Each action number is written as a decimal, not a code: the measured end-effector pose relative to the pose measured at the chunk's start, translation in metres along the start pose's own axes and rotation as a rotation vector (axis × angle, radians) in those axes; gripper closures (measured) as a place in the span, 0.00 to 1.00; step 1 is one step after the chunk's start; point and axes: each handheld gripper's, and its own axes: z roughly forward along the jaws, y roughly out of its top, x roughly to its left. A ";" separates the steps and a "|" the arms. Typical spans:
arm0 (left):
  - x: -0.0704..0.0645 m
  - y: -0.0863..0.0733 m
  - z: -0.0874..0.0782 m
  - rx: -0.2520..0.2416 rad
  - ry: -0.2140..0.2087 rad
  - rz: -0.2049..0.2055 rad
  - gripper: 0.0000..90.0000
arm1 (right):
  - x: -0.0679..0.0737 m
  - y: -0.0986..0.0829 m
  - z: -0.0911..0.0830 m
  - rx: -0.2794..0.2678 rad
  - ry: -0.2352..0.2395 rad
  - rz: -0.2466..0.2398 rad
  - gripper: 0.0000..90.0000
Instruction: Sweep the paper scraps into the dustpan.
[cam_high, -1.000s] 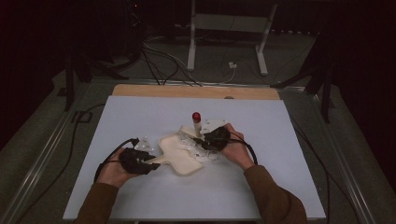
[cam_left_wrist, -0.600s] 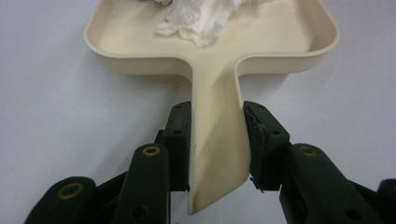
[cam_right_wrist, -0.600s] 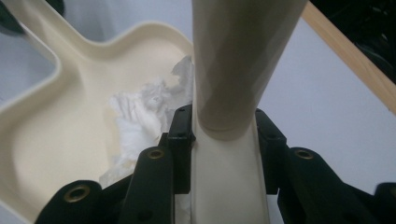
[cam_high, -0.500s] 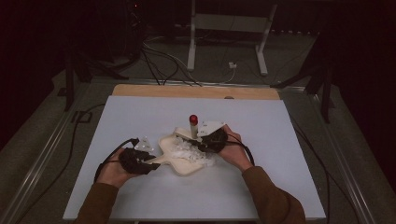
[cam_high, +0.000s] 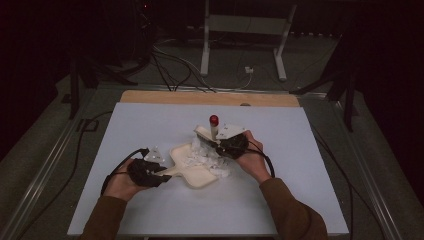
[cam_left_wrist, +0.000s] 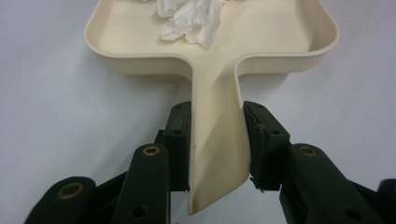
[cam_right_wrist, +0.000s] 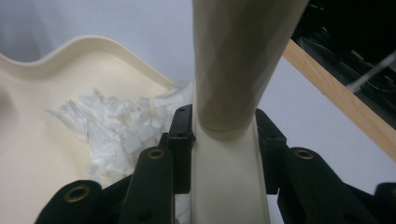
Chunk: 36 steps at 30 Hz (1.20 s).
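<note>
Dark floor, loose cables and a metal stand surround the table (cam_high: 150, 125), whose pale blue-grey top has a wooden strip along its far edge. Near the middle of it we see a cream dustpan (cam_high: 192, 170) lying flat, with crumpled white paper (cam_high: 207, 157) heaped in its tray and spilling a little over the near right rim.

Our left gripper (cam_high: 159, 174) comes in from the lower left and has its jaws closed narrowly on the dustpan handle (cam_left_wrist: 218, 140); in the left gripper view the two black pads press against either side of that handle, and some of the white paper (cam_left_wrist: 189, 18) sits in the tray beyond.

Our right gripper (cam_high: 216, 144) sits at the far right side of the dustpan, its jaws clamped on a cream brush (cam_right_wrist: 229, 163) (its handle stands nearly upright and ends in a red knob (cam_high: 214, 120)). In the right gripper view the brush handle rises straight up between the pads, with the paper (cam_right_wrist: 116, 126) just to its left, partly inside the dustpan (cam_right_wrist: 37, 140). We cannot tell whether the brush head touches the paper.
</note>
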 end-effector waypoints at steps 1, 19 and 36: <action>0.000 0.000 0.000 0.000 0.000 0.000 0.73 | -0.001 -0.001 0.000 0.006 -0.001 0.003 0.74; 0.001 0.000 0.000 0.000 -0.003 0.000 0.73 | -0.005 0.001 0.008 0.039 -0.063 -0.034 0.74; 0.000 0.001 0.001 -0.004 -0.001 0.003 0.73 | 0.011 0.002 0.013 0.056 0.124 -0.080 0.74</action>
